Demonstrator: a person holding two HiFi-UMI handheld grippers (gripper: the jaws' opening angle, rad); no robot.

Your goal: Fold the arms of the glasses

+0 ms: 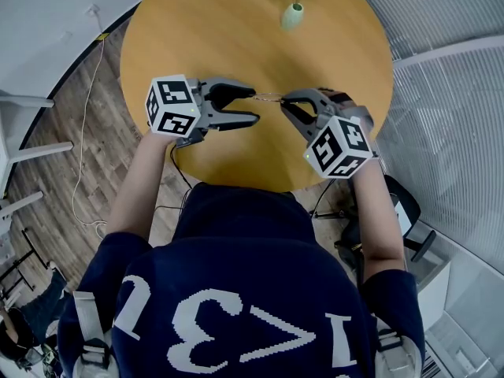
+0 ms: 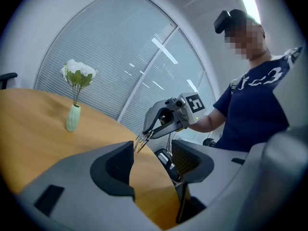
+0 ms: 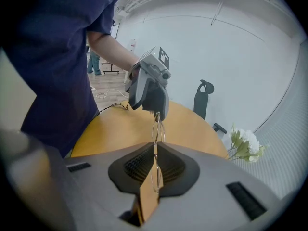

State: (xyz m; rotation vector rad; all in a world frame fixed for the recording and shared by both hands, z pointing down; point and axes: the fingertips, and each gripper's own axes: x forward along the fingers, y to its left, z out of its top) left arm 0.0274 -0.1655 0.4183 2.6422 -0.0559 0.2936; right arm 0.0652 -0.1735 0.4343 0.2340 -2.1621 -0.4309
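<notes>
Thin wire-framed glasses [image 1: 268, 97] hang above the round wooden table [image 1: 220, 30], between my two grippers. My right gripper [image 1: 284, 102] is shut on one end of them; in the right gripper view the frame [image 3: 157, 129] runs edge-on out from between the pressed pads [image 3: 155, 165]. My left gripper [image 1: 256, 105] stands just left of the glasses, jaws wide open and nothing between them. In the left gripper view, the glasses [image 2: 140, 141] dangle from the right gripper's tips beyond my open left jaws [image 2: 151, 165].
A small pale green vase with white flowers [image 1: 292, 12] stands at the table's far edge. A dark chair [image 3: 202, 97] stands beyond the table. Cables [image 1: 87, 93] lie on the wooden floor at left. White blinds cover the windows at right.
</notes>
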